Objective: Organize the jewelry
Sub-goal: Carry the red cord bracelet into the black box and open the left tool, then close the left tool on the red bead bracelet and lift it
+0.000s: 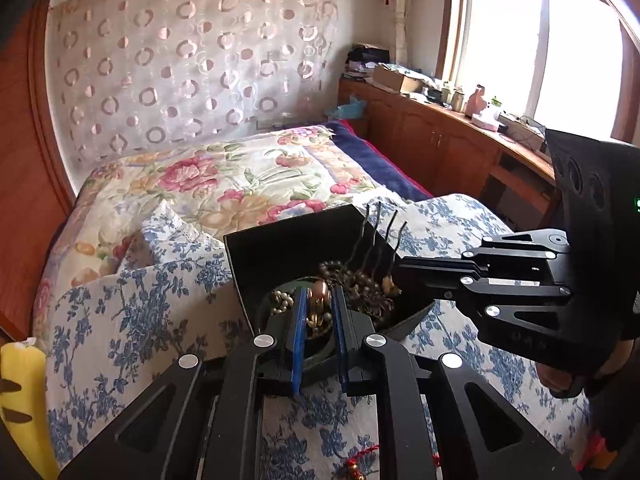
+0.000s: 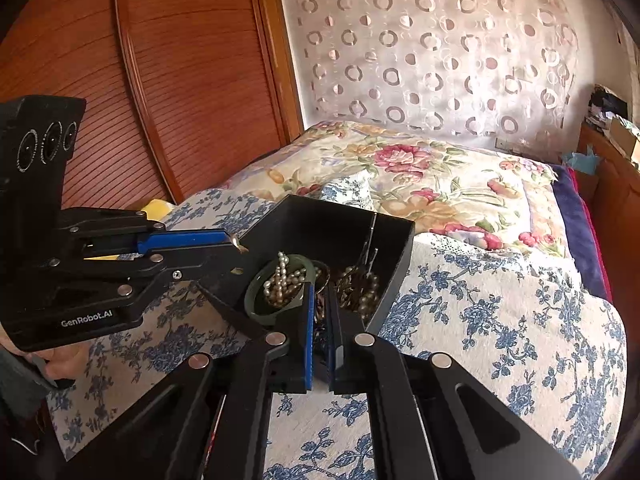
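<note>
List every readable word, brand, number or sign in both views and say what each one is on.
"GenRobot.AI": white lettering on the side of the left gripper body, seen in the right wrist view.
Faint embossed marks on the side of the right gripper body in the left wrist view: too dim to read.
A green lit spot at that view's right edge: cut off, unreadable.
No other text is visible.

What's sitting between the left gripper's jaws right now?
A gold ring, pinched between the blue pads above the black box, shown in the left wrist view.
</note>
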Demonstrator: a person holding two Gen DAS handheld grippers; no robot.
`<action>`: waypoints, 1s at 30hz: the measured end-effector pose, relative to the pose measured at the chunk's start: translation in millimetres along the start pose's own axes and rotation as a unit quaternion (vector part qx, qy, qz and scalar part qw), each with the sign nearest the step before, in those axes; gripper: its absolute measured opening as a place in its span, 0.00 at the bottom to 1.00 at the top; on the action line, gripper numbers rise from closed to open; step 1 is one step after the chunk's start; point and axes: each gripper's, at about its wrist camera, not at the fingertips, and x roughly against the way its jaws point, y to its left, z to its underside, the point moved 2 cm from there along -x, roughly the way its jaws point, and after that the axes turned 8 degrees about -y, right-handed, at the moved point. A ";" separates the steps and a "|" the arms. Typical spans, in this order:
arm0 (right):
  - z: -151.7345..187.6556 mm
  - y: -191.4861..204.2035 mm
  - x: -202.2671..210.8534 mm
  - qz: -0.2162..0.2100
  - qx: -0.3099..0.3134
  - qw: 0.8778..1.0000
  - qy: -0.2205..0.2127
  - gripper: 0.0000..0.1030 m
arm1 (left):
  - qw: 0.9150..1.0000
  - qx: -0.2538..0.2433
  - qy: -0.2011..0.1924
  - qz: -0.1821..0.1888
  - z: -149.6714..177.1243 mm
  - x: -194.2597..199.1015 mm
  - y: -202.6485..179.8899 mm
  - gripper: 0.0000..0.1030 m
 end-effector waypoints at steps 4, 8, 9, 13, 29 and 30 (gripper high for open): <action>0.3 -0.6 0.6 -0.001 0.000 1.000 -0.004 0.11 | 1.000 0.000 -0.001 -0.001 0.5 0.4 0.4 0.19; 0.3 2.3 4.9 -0.001 0.001 1.000 -0.007 0.11 | 1.000 0.000 -0.001 -0.002 3.3 5.6 -0.2 0.20; 1.2 4.4 7.4 -0.003 0.002 1.000 -0.008 0.11 | 1.000 0.000 -0.001 -0.001 5.7 8.3 -0.3 0.20; 13.9 14.9 17.5 -0.002 0.012 1.000 0.001 0.11 | 1.000 0.005 0.005 0.002 18.5 18.6 1.3 0.20; 63.8 55.4 13.6 -0.028 0.032 0.997 0.063 0.17 | 0.999 0.017 0.046 0.003 70.3 38.1 3.4 0.20; 67.3 57.9 13.1 -0.026 0.036 0.997 0.066 0.17 | 0.999 0.017 0.050 0.006 74.0 38.3 1.7 0.20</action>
